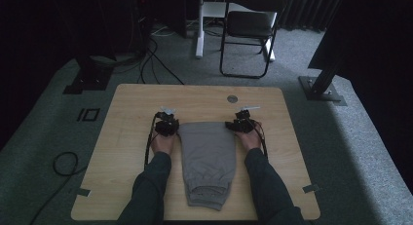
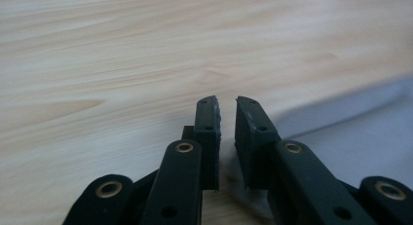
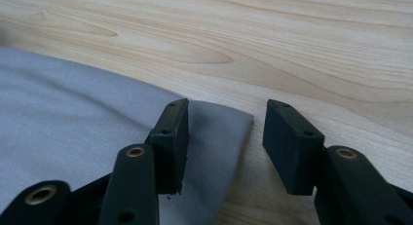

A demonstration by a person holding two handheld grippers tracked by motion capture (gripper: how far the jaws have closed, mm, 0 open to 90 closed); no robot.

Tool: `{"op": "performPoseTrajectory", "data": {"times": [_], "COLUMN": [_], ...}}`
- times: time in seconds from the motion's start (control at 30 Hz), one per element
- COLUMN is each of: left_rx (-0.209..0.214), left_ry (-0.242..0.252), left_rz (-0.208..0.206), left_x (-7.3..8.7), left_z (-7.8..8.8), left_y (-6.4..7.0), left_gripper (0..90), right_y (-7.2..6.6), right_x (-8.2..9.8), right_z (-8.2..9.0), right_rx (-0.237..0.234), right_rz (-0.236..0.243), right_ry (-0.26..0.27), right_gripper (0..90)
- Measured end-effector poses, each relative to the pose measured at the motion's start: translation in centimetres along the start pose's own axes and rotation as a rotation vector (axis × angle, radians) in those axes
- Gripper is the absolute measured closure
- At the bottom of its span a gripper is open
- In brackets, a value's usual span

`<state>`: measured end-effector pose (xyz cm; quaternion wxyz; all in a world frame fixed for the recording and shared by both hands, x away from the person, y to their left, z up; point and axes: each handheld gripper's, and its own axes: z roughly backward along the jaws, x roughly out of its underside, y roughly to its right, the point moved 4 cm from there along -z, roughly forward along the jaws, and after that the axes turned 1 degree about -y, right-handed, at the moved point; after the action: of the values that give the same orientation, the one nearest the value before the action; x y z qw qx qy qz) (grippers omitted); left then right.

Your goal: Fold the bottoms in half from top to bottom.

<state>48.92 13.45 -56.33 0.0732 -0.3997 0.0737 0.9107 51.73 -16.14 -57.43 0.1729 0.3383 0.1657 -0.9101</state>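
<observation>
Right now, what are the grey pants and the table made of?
The grey pants look like soft, matte knit fabric, maybe cotton jersey: they fold flat and gather at the cuffs. The table looks like pale wood or wood-look laminate: grain lines and a smooth, slightly shiny top. Which one, I can't tell.

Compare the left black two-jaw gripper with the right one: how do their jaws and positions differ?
The left gripper shows a narrow gap over bare wooden table, cloth-free; the right gripper gapes wider, a corner of the folded grey garment between its jaws, not pinched. Both sit at the garment's far corners.
</observation>
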Motion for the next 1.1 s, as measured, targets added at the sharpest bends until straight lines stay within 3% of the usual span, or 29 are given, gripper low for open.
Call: {"op": "performPoseTrajectory", "data": {"times": [0.07,0.2,0.33,0.4,0.47,0.6,0.73,0.83,0.9,1.0,1.1], "left_rx": [0.018,0.113,0.145,0.152,0.169,0.18,0.167,0.167,0.204,0.194,0.193], "left_ry": [0.011,0.05,0.081,0.105,0.123,0.054,-0.022,-0.067,-0.082,-0.075,-0.032], "left_rz": [-0.005,-0.065,-0.078,-0.064,-0.08,-0.12,-0.093,-0.081,-0.059,-0.068,-0.07], "left_x": [-0.2,-0.8,-1.0,-1.3,-1.6,-1.4,-0.3,0.4,0.6,0.1,-0.8], "left_z": [0.3,0.9,1.1,1.6,2.1,1.3,-0.1,-0.8,-0.9,-0.6,0.1], "left_y": [-0.1,1.2,2.0,2.2,2.6,3.3,2.8,2.4,2.2,2.2,2.3], "left_gripper": [75.7,63.7,56.0,55.8,55.4,50.7,49.4,55.1,65.5,81.8,83.6], "right_y": [0.0,-0.1,-0.2,-0.2,-0.2,-0.3,-0.6,-0.8,-0.9,-0.8,-0.6], "right_x": [0.0,0.0,0.1,0.1,0.1,0.1,0.1,0.1,0.1,-0.2,-0.6], "right_z": [0.0,-0.1,-0.1,-0.1,-0.1,-0.1,-0.1,-0.1,-0.1,0.1,0.5], "right_rx": [-0.003,-0.012,-0.016,-0.016,-0.017,-0.023,-0.033,-0.049,-0.065,-0.068,-0.068], "right_rz": [0.0,-0.003,0.003,0.003,0.0,0.0,0.014,0.012,0.005,0.007,-0.012], "right_ry": [0.0,0.003,0.005,0.006,0.005,0.007,0.003,-0.005,-0.022,-0.02,0.017], "right_gripper": [53.6,53.2,52.9,52.8,52.8,52.8,56.8,65.9,73.6,82.7,83.6]}}
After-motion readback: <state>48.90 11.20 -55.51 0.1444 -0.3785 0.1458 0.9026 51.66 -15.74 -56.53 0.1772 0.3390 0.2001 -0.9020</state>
